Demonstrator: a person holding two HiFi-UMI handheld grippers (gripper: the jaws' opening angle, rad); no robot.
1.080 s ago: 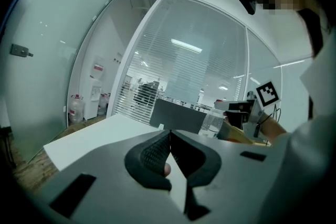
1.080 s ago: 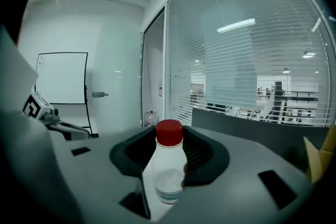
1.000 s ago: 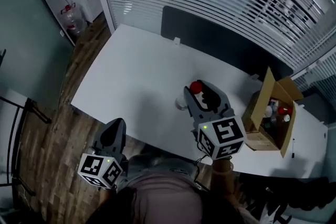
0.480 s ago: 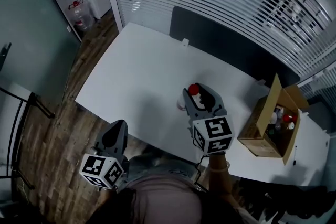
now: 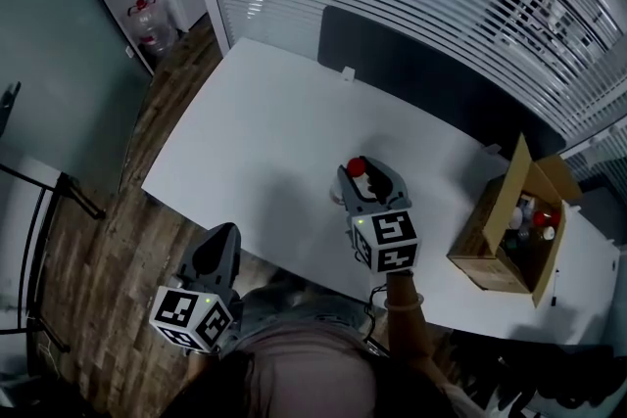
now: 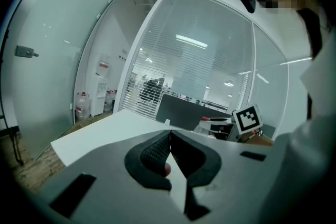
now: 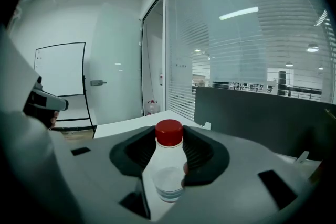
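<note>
While pinched at its body between the jaws of the right gripper [image 7: 169, 153]: bottle [image 7: 167, 168], clear, red cap uppermost, long axis upright. Held over the table [image 5: 255, 127], near its front middle; whether resting on it or raised, not discernible. Left gripper [image 6: 169, 150]: jaws pressed together, nothing between them, off the table's near edge, well apart from the bottle. Cardboard box [image 5: 490, 235]: open, at the table's right end, well to the right of the right gripper; several small bottles [image 5: 534, 215] inside.
</note>
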